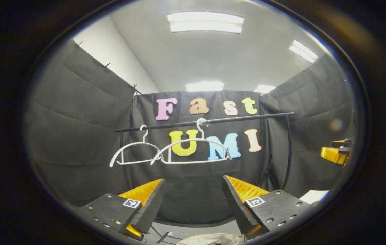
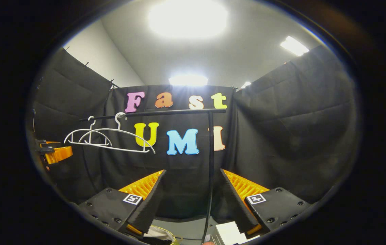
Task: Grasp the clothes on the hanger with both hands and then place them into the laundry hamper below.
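Hangers are hanging bare on the black rail [image 1: 206,121] at the far wall: the left hanger [image 1: 132,153] and the right hanger [image 1: 193,149] are dangling side by side near the rail's left end, with no garment on either. Clothes are apparently lying in the laundry hamper [image 1: 210,239], whose pale rim is peeking in at the near bottom edge below the rail; the cloth inside is too cropped to be sure of. Both tools are pointing up at the rail, well apart from it. The left gripper [image 1: 193,200] is standing with its jaws spread wide, holding nothing. The right gripper [image 2: 191,200] is doing likewise, wide apart and empty, with the rack's upright post [image 2: 210,163] rising just beyond its fingers. Judging by this, the drop looks finished and both tools are simply waiting free.
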{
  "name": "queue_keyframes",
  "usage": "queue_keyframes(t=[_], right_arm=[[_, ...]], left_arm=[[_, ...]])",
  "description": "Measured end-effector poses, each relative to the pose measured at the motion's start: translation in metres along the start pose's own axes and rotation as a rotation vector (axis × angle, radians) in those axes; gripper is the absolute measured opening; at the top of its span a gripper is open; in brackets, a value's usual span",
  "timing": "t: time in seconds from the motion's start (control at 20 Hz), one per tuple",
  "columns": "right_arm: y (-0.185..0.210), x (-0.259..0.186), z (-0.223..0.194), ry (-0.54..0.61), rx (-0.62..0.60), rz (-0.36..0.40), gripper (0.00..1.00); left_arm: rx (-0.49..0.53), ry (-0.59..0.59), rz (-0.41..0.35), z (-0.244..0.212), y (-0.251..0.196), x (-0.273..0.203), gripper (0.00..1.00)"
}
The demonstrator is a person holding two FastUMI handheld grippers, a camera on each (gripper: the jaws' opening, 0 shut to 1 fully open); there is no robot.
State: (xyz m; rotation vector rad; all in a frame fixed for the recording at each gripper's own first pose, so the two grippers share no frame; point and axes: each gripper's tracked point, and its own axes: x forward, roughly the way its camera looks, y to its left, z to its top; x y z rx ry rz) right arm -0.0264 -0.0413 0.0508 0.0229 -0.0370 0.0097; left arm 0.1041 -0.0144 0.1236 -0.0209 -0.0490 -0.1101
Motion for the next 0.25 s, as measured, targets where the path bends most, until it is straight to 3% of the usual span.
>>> queue_keyframes(t=[0.2,0.25], right_arm=[[-0.0022,0.0033,0.0014,-0.005,-0.006,-0.008,0.95],[-0.002,0.0034,0.0016,-0.007,-0.005,-0.009,0.92]], left_arm=[[-0.009,-0.002,0.007,-0.0008,0.0033,0.0014,0.96],[-0.008,-0.003,0.01,-0.0015,0.0054,0.0001,0.96]])
